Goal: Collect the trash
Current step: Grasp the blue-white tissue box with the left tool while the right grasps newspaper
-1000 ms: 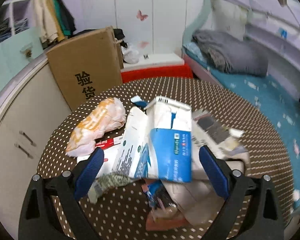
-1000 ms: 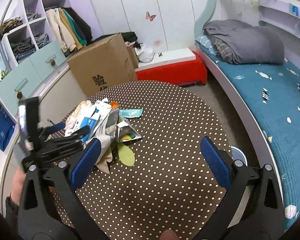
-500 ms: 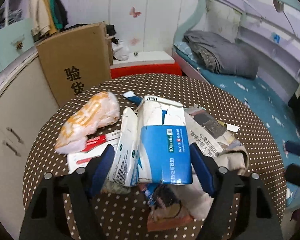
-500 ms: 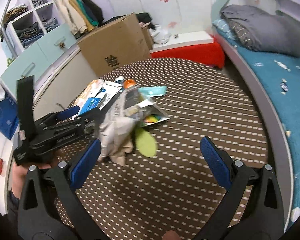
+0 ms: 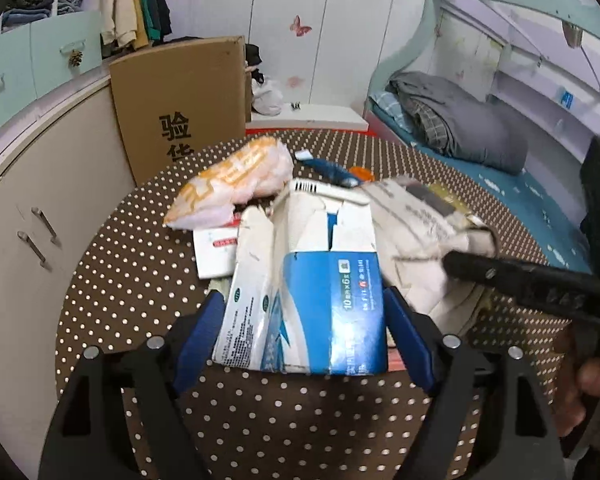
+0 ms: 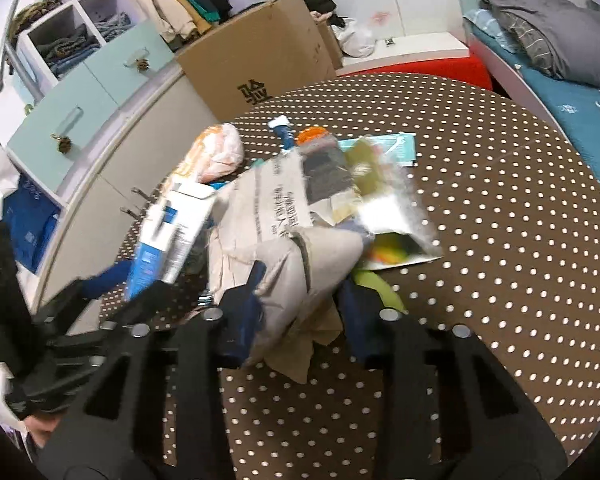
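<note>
The left gripper (image 5: pixel 304 320) clamps the blue-and-white cardboard box (image 5: pixel 320 292) and the right gripper (image 6: pixel 300 308) pinches crumpled grey paper (image 6: pixel 300 264) — yet most litter remains heaped on the brown polka-dot round table (image 6: pixel 500 280), so collecting looks barely begun.

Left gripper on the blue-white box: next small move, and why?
Probably a short straight lift. The left gripper has its blue pads against both sides of the blue-and-white box, so the grasp looks made. The box leans on the crumpled paper that the right gripper pinches, so lifting slowly should avoid dragging the pile across the dotted table.
</note>
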Action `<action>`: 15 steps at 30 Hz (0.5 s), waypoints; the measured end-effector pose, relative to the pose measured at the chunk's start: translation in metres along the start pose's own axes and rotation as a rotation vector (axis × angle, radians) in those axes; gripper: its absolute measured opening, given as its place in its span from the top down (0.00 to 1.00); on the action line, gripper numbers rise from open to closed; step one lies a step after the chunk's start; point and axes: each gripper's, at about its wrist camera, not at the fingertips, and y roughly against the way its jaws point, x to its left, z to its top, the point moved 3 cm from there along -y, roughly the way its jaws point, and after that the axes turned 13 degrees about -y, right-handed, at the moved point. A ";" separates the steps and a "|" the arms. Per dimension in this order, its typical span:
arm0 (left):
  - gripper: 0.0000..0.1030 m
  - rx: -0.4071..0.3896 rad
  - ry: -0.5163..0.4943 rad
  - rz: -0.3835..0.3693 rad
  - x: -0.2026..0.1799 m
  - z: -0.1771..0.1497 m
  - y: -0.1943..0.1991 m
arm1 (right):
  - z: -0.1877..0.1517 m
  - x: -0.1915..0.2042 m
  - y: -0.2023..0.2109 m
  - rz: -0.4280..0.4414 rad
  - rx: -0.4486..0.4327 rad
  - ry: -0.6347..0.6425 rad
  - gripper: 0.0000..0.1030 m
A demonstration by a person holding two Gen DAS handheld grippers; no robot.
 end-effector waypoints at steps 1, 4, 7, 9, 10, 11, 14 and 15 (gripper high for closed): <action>0.23 0.007 0.002 -0.002 0.001 -0.002 -0.003 | -0.001 0.002 0.004 0.008 -0.012 0.006 0.69; 0.28 -0.011 0.034 -0.023 0.005 -0.003 0.001 | -0.005 0.009 0.019 0.026 -0.044 0.032 0.72; 0.30 -0.026 0.049 -0.030 0.008 -0.006 0.008 | -0.008 0.008 0.035 0.039 -0.064 0.040 0.76; 0.32 -0.034 0.050 -0.028 0.008 -0.008 0.014 | -0.009 0.007 0.048 0.056 -0.084 0.044 0.77; 0.32 -0.041 0.058 -0.030 0.009 -0.009 0.018 | -0.008 0.007 0.054 0.060 -0.092 0.049 0.77; 0.32 -0.047 0.066 -0.030 0.010 -0.010 0.022 | -0.008 0.007 0.060 0.064 -0.100 0.052 0.77; 0.33 -0.068 0.086 -0.026 0.011 -0.009 0.034 | -0.005 0.007 0.071 0.092 -0.112 0.050 0.77; 0.34 -0.073 0.089 -0.029 0.010 -0.008 0.038 | -0.004 0.006 0.076 0.099 -0.121 0.050 0.77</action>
